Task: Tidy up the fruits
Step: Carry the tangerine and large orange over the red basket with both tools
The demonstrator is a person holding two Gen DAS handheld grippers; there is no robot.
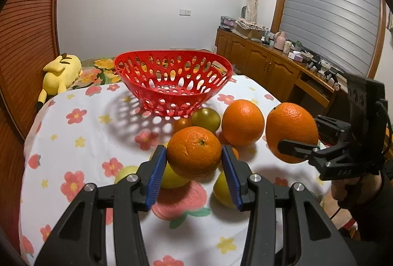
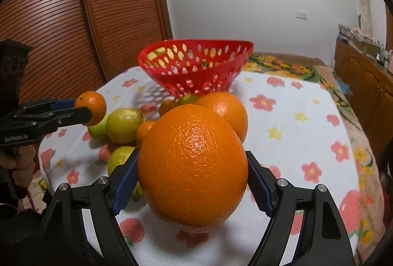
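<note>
Orange fruit fills both sets of fingers: left gripper (image 1: 194, 157) clamps one small orange (image 1: 194, 151), right gripper (image 2: 194, 182) one large orange (image 2: 192, 167).

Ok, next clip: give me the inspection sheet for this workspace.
Surface: table under a white flowered cloth.
Job's things: red basket empty; big orange, green and yellow fruits loose on the cloth.
Clutter: nothing seen on the table.
Grippers: left gripper shut on a small orange; right gripper shut on a large orange, both lifted off the cloth.
Cables: thin cable by the right gripper.
Surroundings: yellow plush toy, wooden cabinets, shuttered window.
</note>
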